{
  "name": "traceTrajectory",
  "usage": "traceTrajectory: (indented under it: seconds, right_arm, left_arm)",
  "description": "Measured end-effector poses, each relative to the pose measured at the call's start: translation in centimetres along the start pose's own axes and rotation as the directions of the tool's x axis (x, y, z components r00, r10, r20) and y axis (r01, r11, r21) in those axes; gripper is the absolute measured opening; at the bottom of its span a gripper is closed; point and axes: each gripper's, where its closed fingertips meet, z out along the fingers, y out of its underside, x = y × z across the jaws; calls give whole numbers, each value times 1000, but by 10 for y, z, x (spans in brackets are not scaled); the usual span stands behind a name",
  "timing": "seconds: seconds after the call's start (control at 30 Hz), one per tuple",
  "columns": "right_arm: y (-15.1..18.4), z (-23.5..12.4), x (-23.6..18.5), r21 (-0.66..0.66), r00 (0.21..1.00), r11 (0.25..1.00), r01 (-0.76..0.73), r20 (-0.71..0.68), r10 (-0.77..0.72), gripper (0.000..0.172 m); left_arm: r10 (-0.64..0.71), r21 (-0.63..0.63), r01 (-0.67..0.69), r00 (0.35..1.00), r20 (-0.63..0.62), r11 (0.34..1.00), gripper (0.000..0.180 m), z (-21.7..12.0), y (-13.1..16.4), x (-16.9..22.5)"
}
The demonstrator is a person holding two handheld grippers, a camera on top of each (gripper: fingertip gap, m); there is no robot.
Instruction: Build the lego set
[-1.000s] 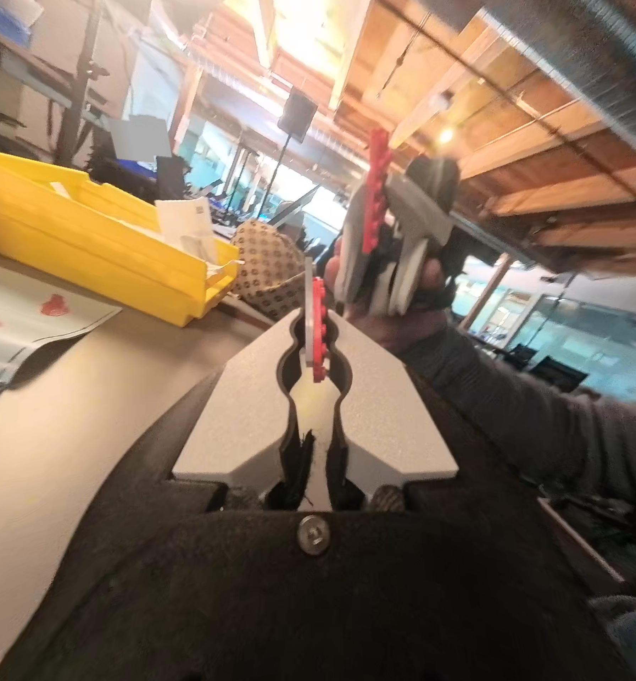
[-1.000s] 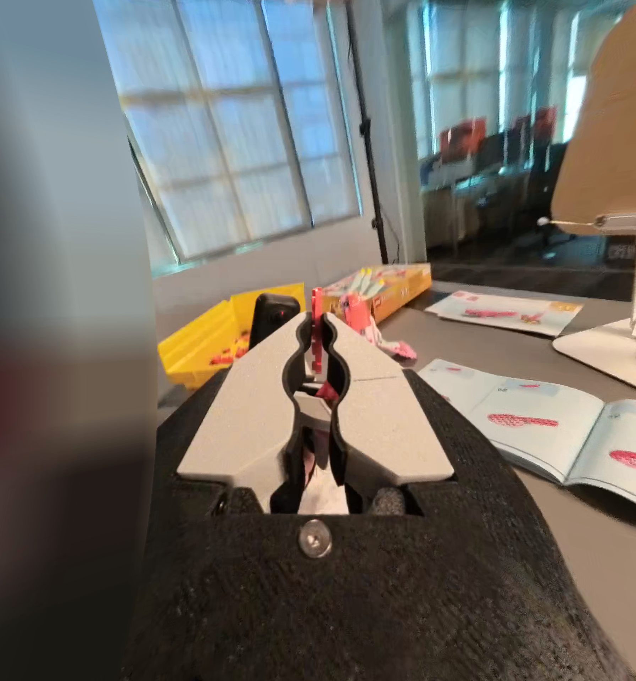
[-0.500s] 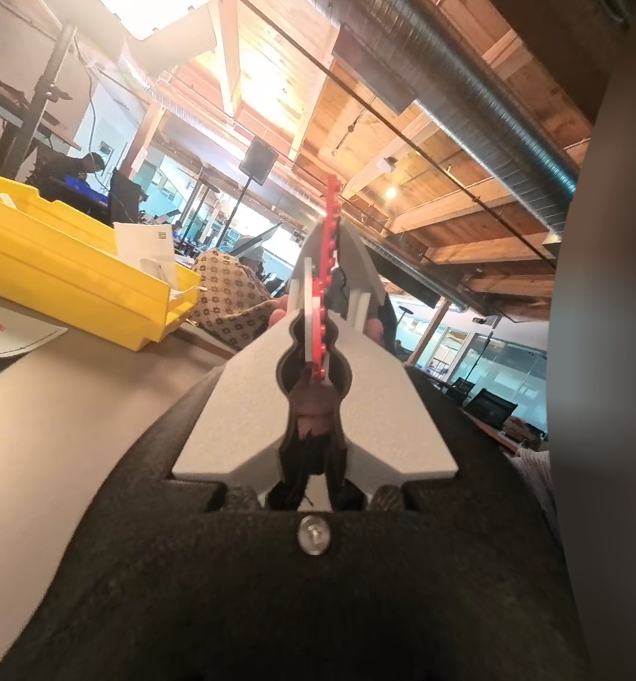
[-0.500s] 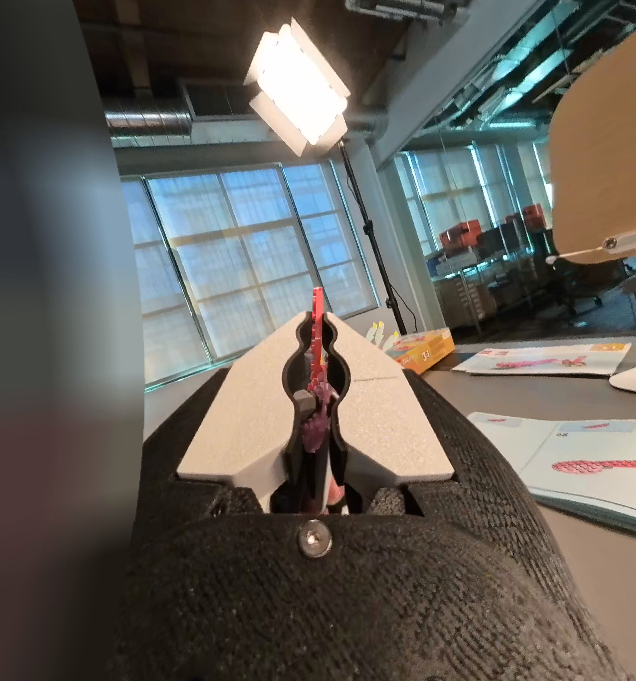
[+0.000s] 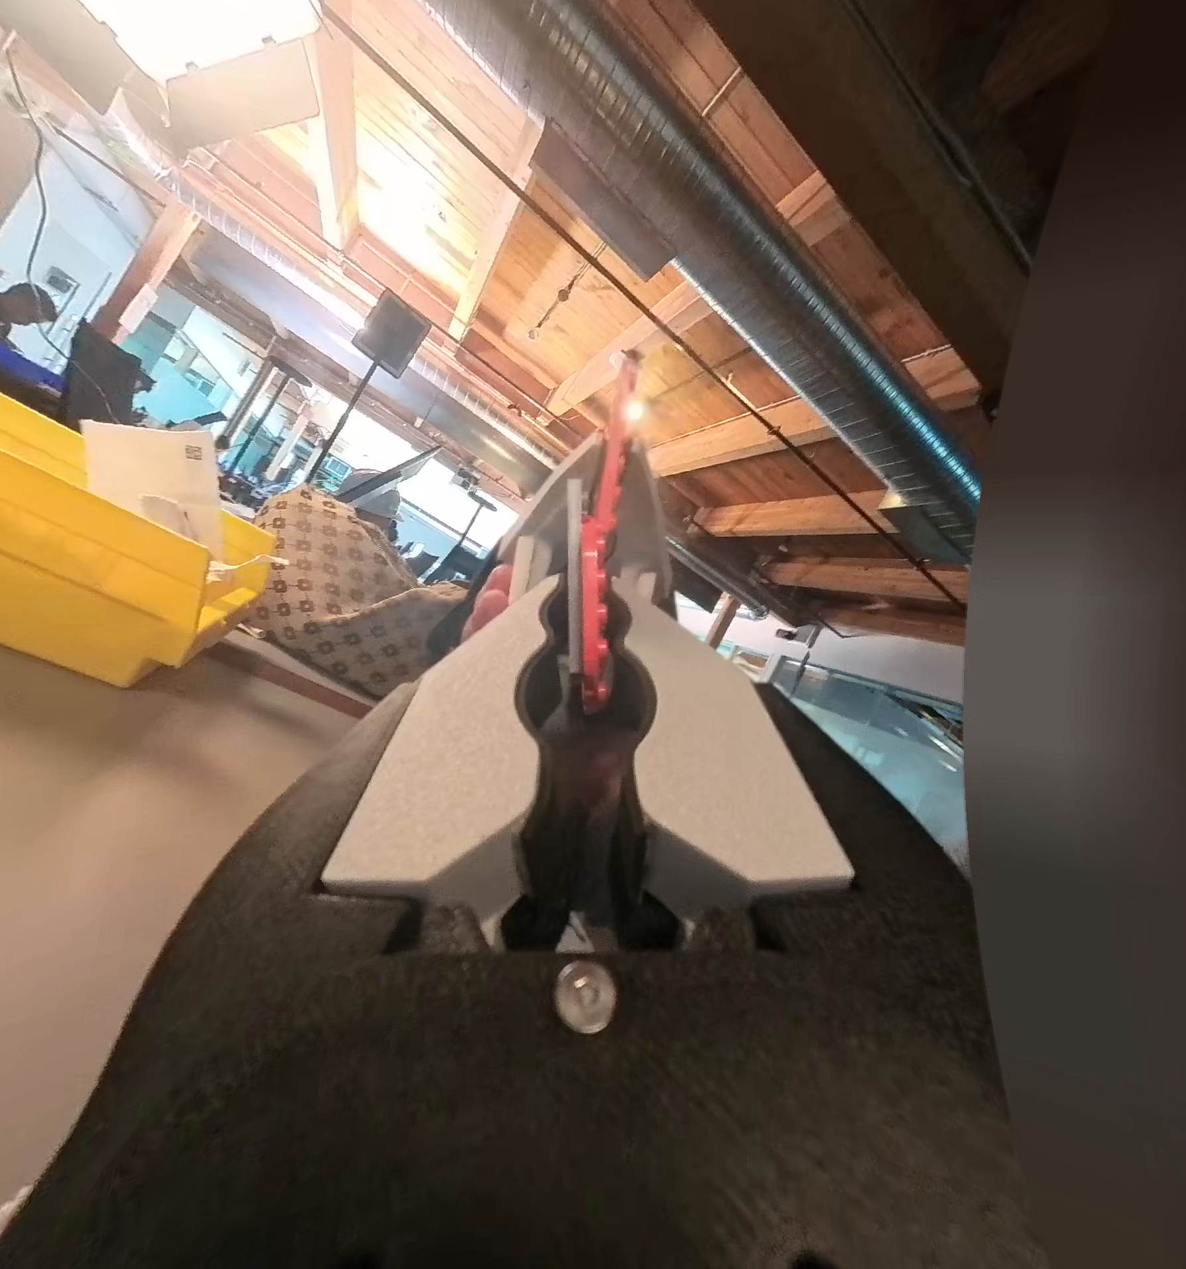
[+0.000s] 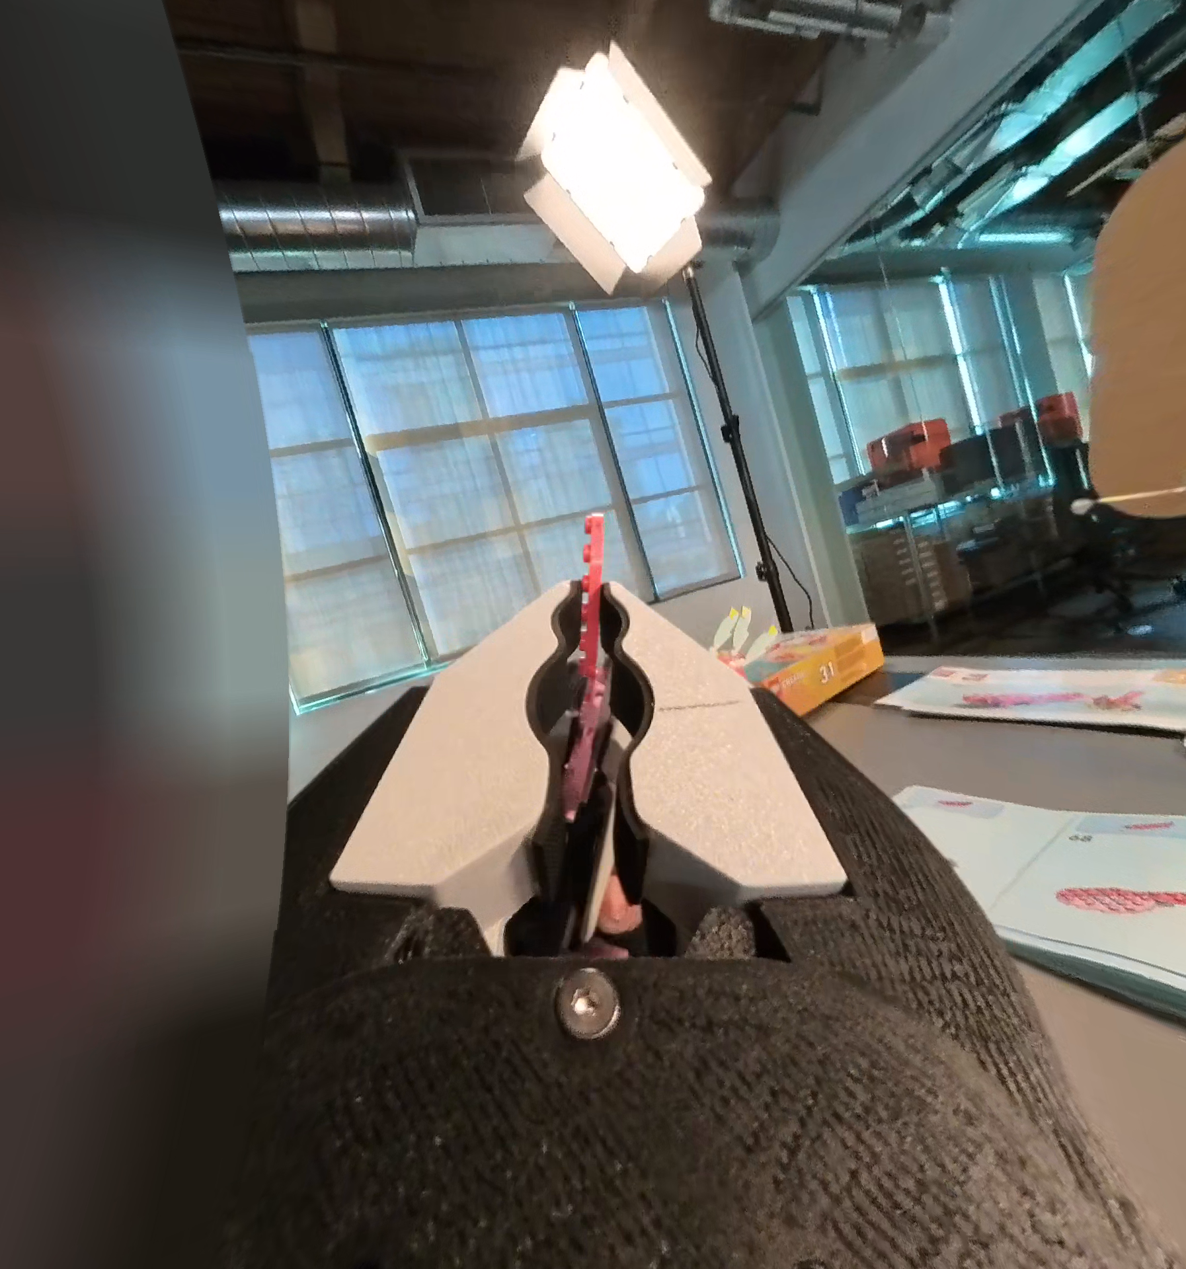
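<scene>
Both grippers have tilted up toward the ceiling since the earlier frame, bringing their red plates end to end. Left gripper (image 5: 594,604) is clenched on a red studded plate (image 5: 597,618) backed by a white plate (image 5: 574,584). Right gripper (image 6: 590,590) is clenched on a red plate (image 6: 594,584) standing on edge. Relative to the left gripper, the yellow bin (image 5: 96,570) sits on the table (image 5: 130,790) to the left; a patterned bag (image 5: 343,590) lies between them
</scene>
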Motion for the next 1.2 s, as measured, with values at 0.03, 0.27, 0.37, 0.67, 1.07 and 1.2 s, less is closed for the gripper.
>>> traceTrajectory:
  seconds: [0.03,0.27,0.37,0.67,1.07,1.2]
  right_arm:
    - [-1,0,0,-6,1000,1000,-5,-9,5,3]
    - [-1,2,8,37,993,993,-111,-46,113,3]
    - [2,3,10,27,985,985,-168,-26,169,3]
    - [1,-1,5,35,995,995,-96,23,95,4]
    - [-8,-10,-5,173,979,974,-143,167,114,4]
    - [-11,-16,-7,247,984,967,-68,178,24,4]
  left_arm:
    - [12,-5,-12,1000,12,1000,6,0,0,-1]
    - [65,-21,-64,996,57,998,6,-1,-1,-6]
    - [88,-45,-85,994,70,995,6,-1,3,-8]
    - [176,-71,-170,980,88,983,6,1,5,-5]
    - [616,-281,-555,755,225,783,6,6,6,-5]
    - [607,-309,-536,765,218,786,6,9,12,-5]
